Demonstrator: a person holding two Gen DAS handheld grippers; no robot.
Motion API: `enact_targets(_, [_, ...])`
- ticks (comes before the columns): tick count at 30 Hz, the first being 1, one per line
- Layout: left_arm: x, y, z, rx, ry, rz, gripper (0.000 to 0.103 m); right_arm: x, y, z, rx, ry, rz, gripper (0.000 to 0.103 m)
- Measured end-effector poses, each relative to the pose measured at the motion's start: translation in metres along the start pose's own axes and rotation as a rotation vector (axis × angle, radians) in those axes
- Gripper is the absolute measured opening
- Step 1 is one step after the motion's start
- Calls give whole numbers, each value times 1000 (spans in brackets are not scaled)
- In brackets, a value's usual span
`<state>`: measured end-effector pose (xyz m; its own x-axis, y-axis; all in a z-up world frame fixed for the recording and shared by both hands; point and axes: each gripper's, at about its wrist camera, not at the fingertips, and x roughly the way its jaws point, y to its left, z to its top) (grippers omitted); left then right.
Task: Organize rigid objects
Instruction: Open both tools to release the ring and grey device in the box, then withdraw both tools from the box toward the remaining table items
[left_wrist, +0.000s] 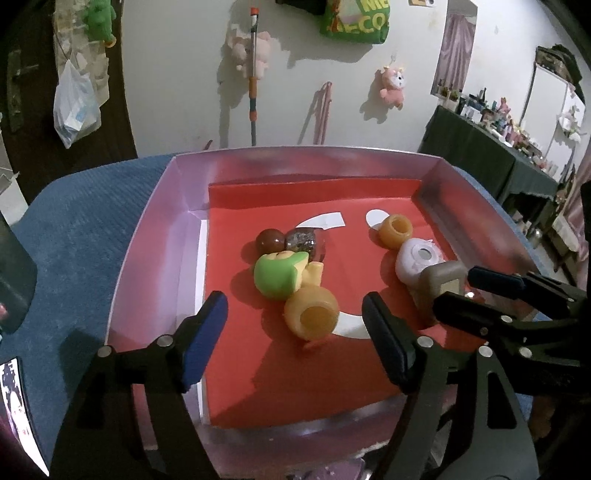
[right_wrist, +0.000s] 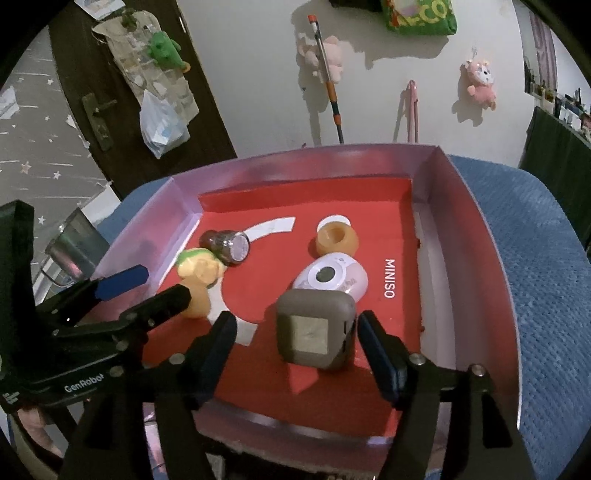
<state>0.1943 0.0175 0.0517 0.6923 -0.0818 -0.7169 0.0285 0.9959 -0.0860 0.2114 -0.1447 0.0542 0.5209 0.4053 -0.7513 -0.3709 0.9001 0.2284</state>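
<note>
Both grippers stand released over the red-lined box (right_wrist: 436, 177). Nearest the right gripper (right_wrist: 295, 352), the grey square case (right_wrist: 314, 332) lies between its jaws, unpressed: hard, probably light; grip its flat sides. Before the left gripper (left_wrist: 293, 336), a glossy orange pot (left_wrist: 312, 314) may slip. Farther: pale oval gadget (right_wrist: 332, 277), smooth figurine (left_wrist: 280, 273).

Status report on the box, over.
Both tongs open: left tongs over orange pot, right tongs astride grey cube, no grip. All pieces inside red box. Nothing blocking.

Red-lined box (right_wrist: 458, 229); green-capped figure (left_wrist: 280, 275); grey-brown cube (right_wrist: 314, 334); blue cloth (right_wrist: 535, 258).
</note>
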Motion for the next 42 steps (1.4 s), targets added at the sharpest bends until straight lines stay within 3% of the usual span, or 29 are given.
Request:
enact_targets(6, [-11,-2,-1,0,-23,-3,85,-19,9,-2,-9,-51,10,83])
enact_targets(11, [-21,-6,-5,17,-44,3,85,-37,16,-4,-13,-96,26,93])
enact_targets(16, [-33,-6,-8,12,-67,-12,98,-52,23,-7,-27,-136,32,103])
enact_targets(22, [-47,-7,-11,18,-100,-6,103,-68,31,-10,-39,-175,41,103])
enact_targets(42, [-95,-20,-35,56,-197,-40,103,-116,50,-35,-75,-315,23,103])
